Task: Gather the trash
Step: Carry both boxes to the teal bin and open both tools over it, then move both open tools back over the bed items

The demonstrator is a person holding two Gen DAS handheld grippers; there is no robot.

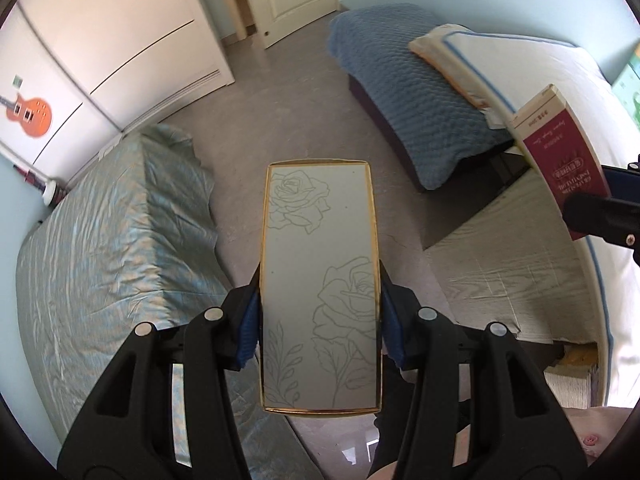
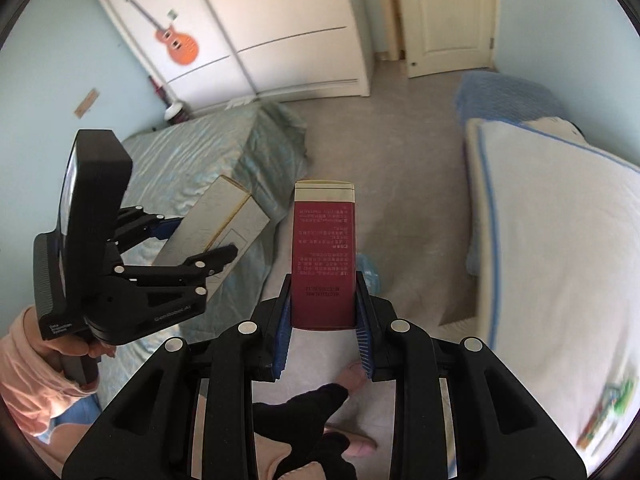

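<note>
My left gripper (image 1: 319, 280) is shut on a pale grey box (image 1: 320, 280) with gold edges and rose line drawings, its blue pads pressing both long sides. That grey box (image 2: 218, 224) and the left gripper (image 2: 200, 248) also show at the left of the right wrist view, above a bed. My right gripper (image 2: 323, 292) is shut on a dark red carton (image 2: 323, 256) with a cream top and small print. The red carton (image 1: 560, 156) appears at the right edge of the left wrist view, held by a black finger. Both grippers point down at the floor.
A bed with a shiny teal cover (image 1: 112, 240) lies left, a blue quilted bed (image 1: 408, 92) with a white pillow (image 2: 560, 264) right. Grey floor (image 1: 288, 120) runs between them toward a white wardrobe (image 2: 260, 32) and door (image 2: 448, 12). A person's foot (image 2: 352, 376) and pink sleeve (image 2: 20, 360) show below.
</note>
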